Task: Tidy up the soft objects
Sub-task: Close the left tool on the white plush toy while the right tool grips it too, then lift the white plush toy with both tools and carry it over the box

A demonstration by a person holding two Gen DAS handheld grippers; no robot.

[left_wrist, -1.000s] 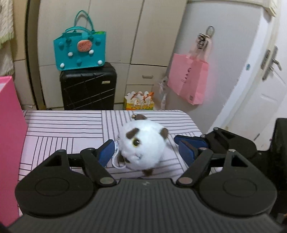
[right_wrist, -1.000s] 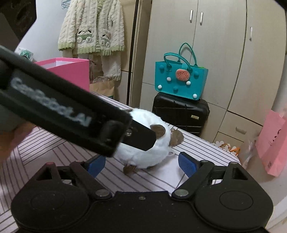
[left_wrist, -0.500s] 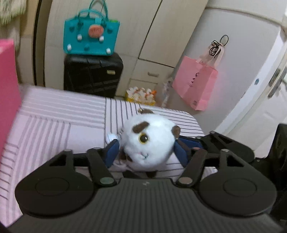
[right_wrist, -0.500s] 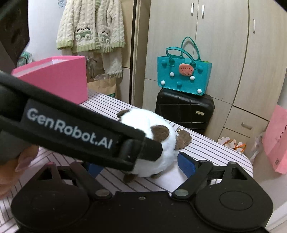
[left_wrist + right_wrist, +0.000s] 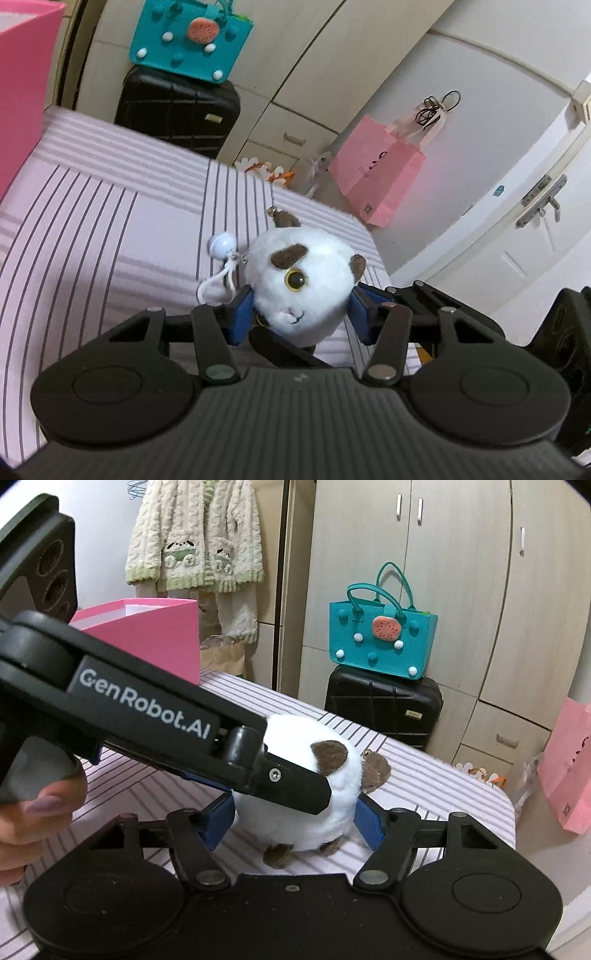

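Worktop: the striped pink worktop (image 5: 110, 206) fills the left and centre of the left wrist view; its far rounded corner shows at the right of the right wrist view.
Pink box: the open pink box (image 5: 155, 635) stands at the upper left of the right wrist view, well apart from the toy, and is the likely place for it.
Plush toy: the round white plush toy (image 5: 301, 286) with brown patches sits low and centre in both views, its feet on the worktop near the far corner.
Left claw: the left claw (image 5: 301, 314) is closing, its blue pads against both flanks of the toy, pinching the fur.
Right claw: the right claw (image 5: 293, 821) is also closing, with the toy between its blue pads; whether they press the fur yet cannot be told, as the left claw's finger crosses in front.
Keyring cord: a white cord with a small bell (image 5: 221, 245) hangs loose at the toy's left in the left wrist view.
Risk, judged: two claws squeezing one springy ball may pop it out sideways towards the edge.
Risk, judged: the loose cord may catch in a linkage on the lift.
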